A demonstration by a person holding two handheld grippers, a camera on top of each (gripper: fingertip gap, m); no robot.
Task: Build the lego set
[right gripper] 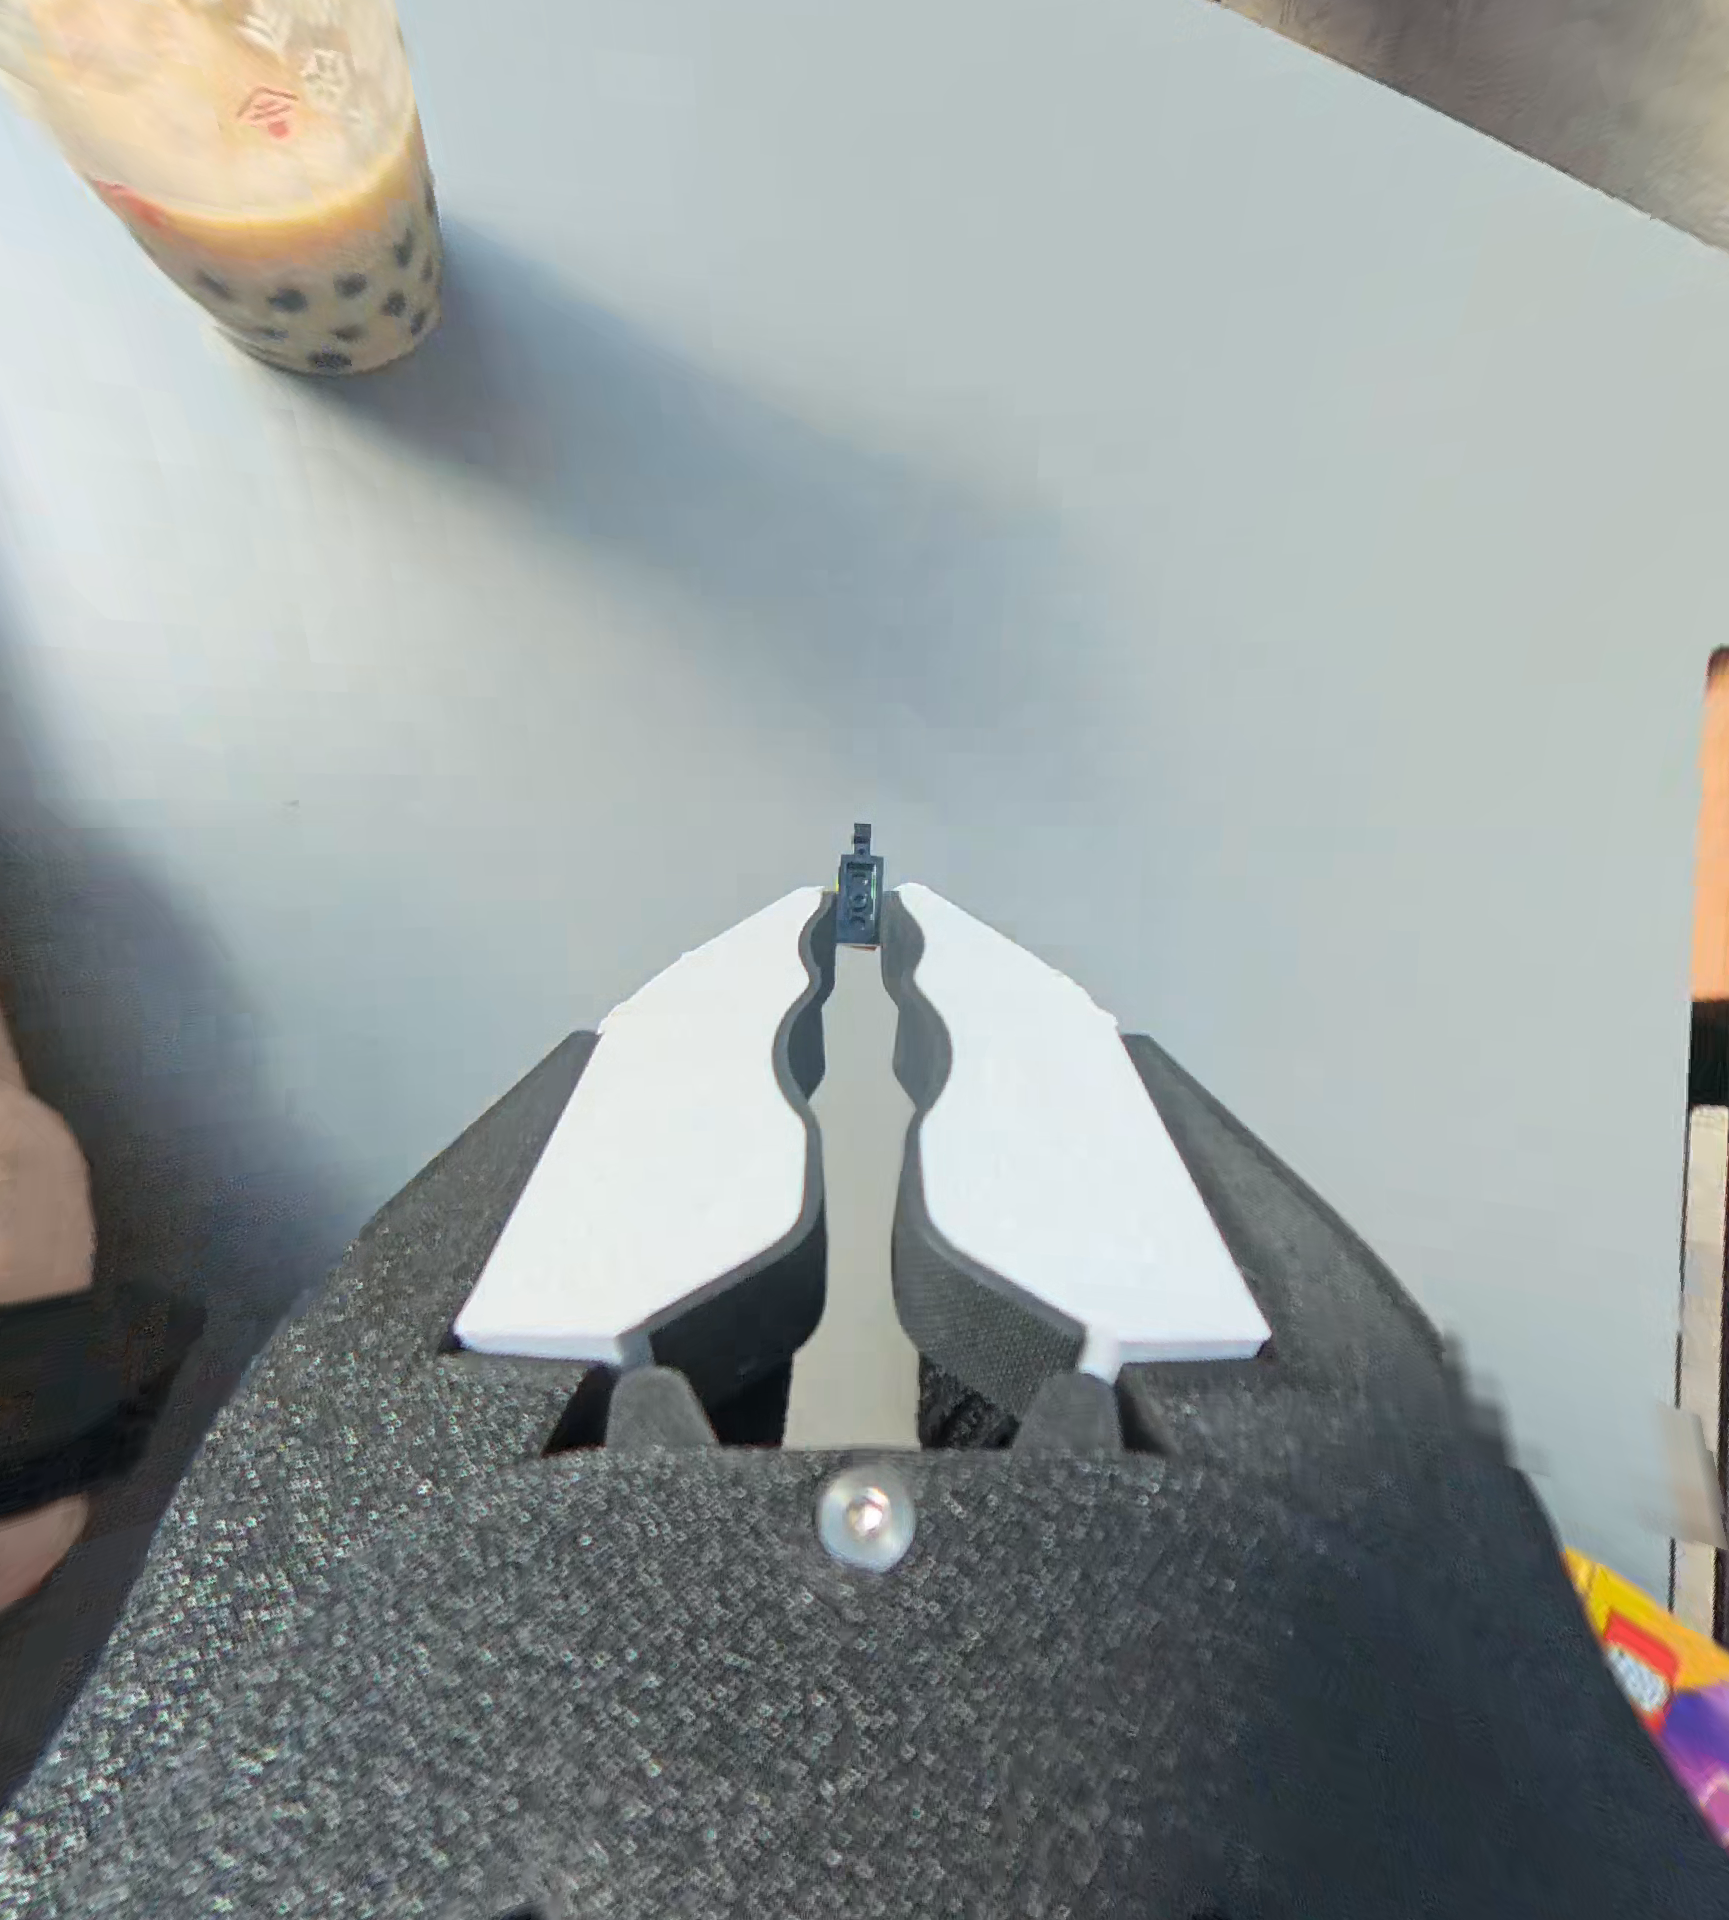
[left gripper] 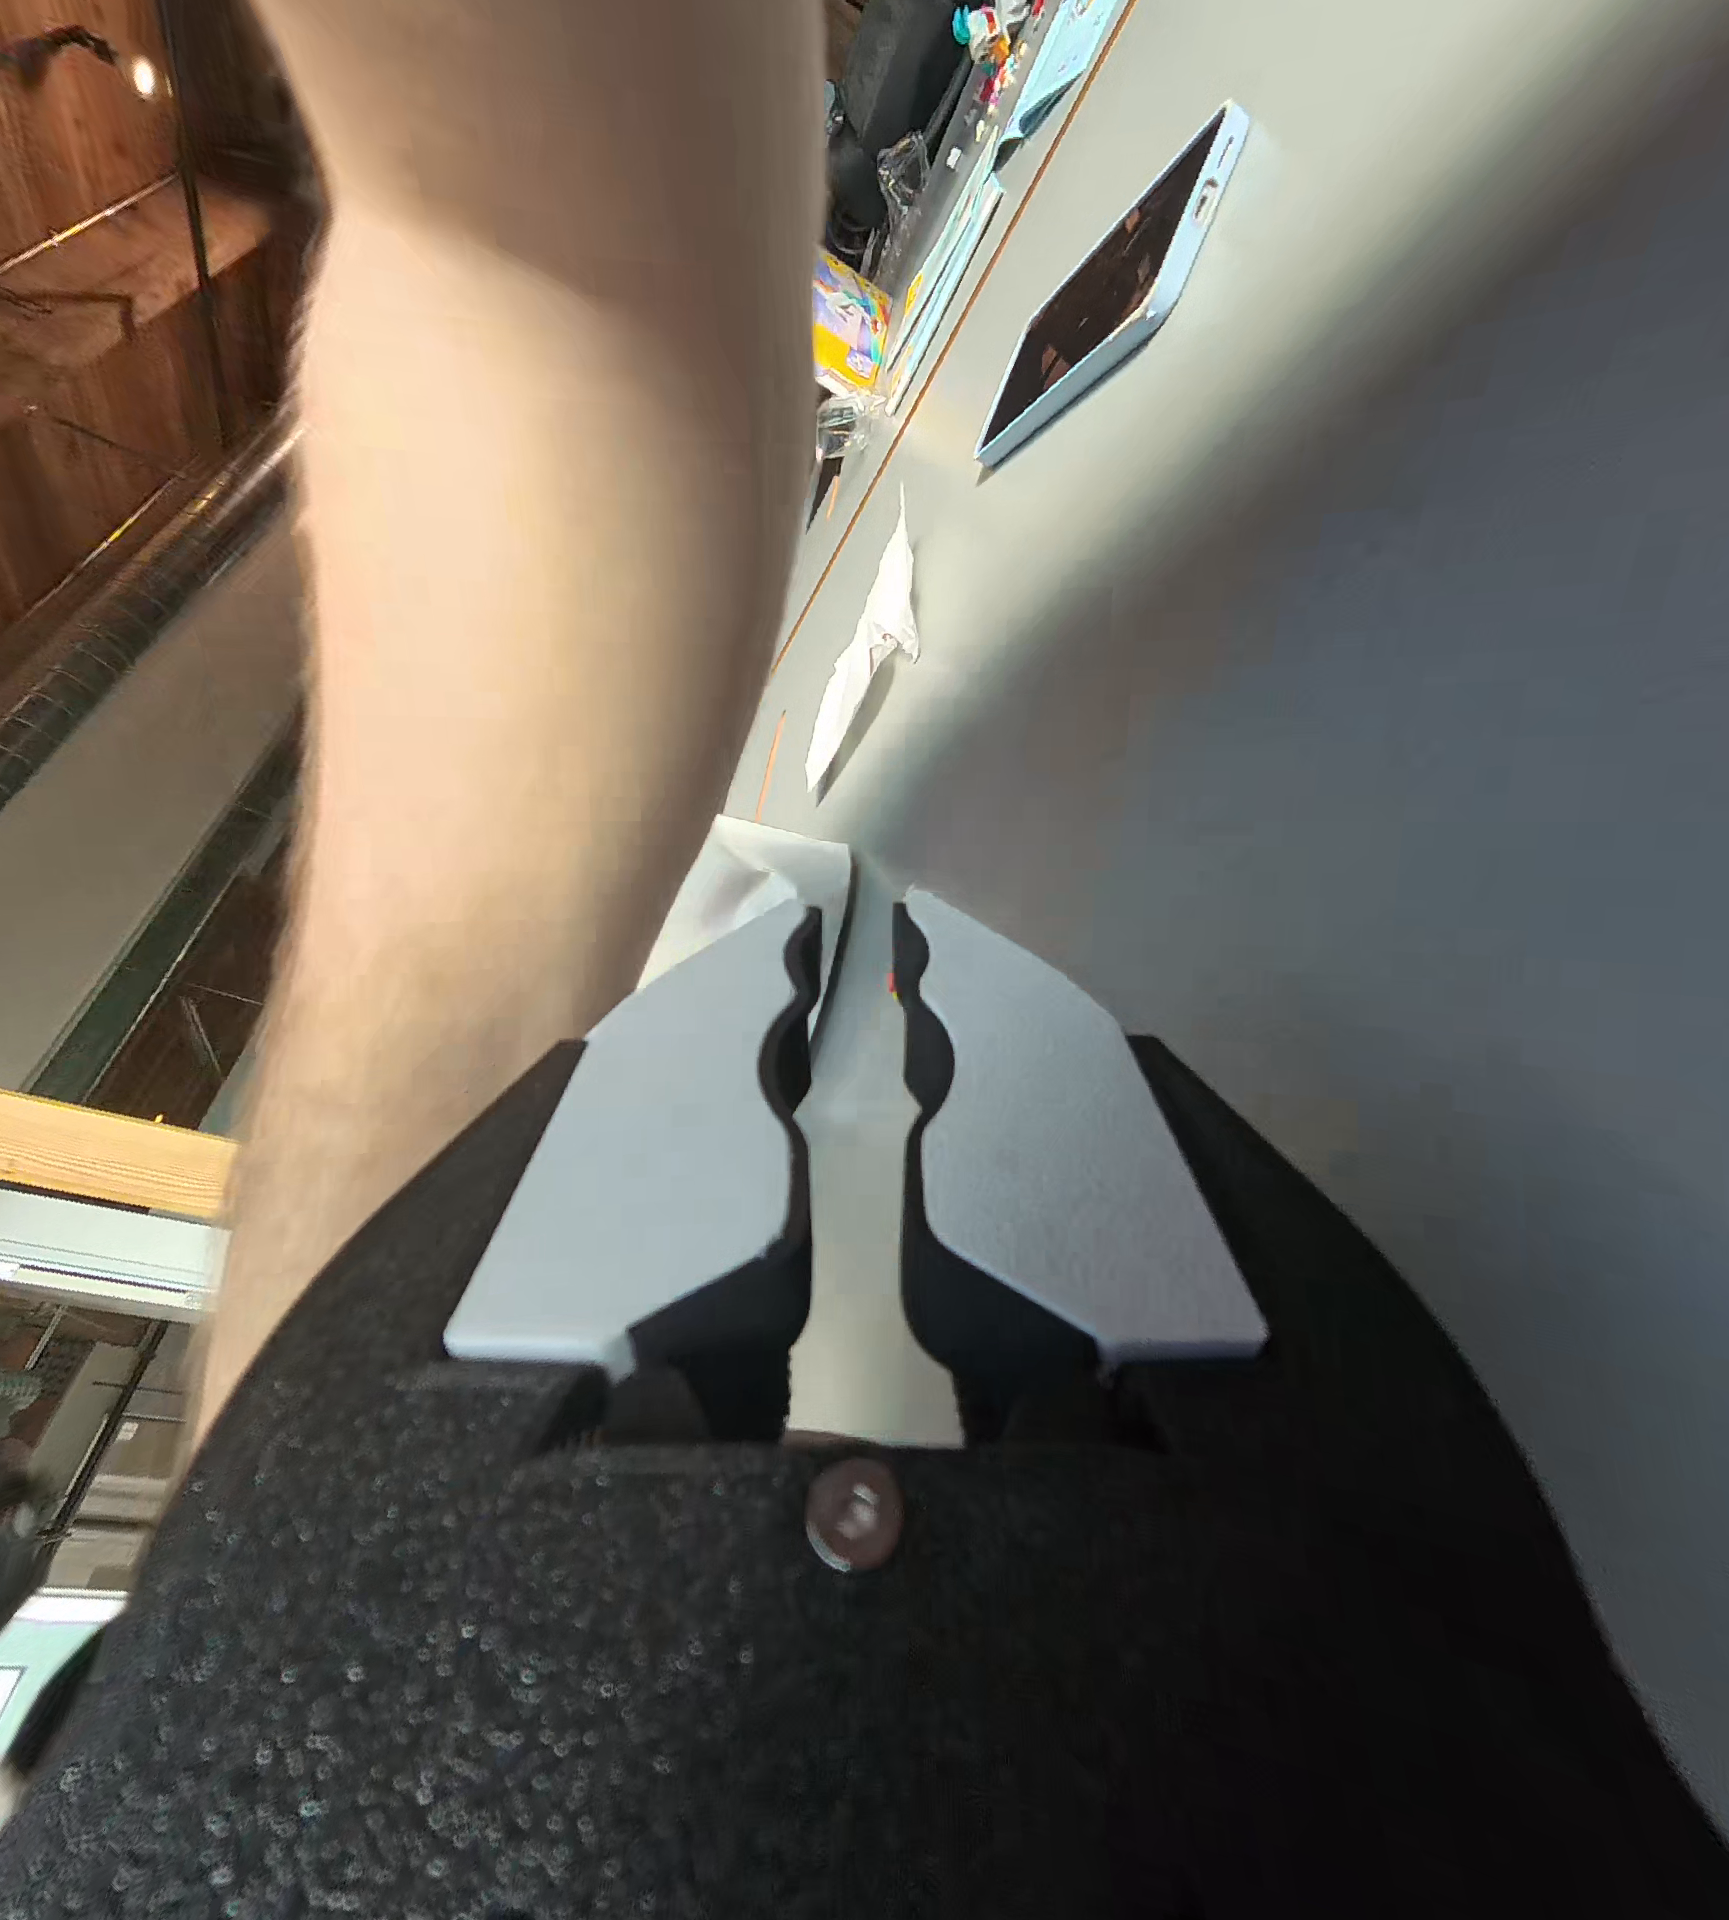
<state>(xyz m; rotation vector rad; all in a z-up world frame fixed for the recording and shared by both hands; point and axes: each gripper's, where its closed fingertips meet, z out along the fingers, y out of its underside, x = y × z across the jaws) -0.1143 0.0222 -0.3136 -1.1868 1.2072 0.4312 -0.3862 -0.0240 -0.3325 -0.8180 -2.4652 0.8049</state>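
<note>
Right tongs point(right gripper: 861, 902) clamped on dark brick point(right gripper: 859, 902) over grey counter point(right gripper: 1151, 520); left tongs point(left gripper: 858, 914) narrowly apart, contents unclear. Wood ceiling point(left gripper: 29, 312) beyond.

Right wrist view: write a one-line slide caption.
Right gripper pinching a small dark lego piece over the grey table, bubble tea cup behind.

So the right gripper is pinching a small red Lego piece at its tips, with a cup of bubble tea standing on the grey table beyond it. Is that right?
Not quite: the Lego piece is dark, blackish-blue, not red. The right wrist view shows it pinched at the tips of the right gripper, with the cup of bubble tea standing on the grey table beyond it.
</note>
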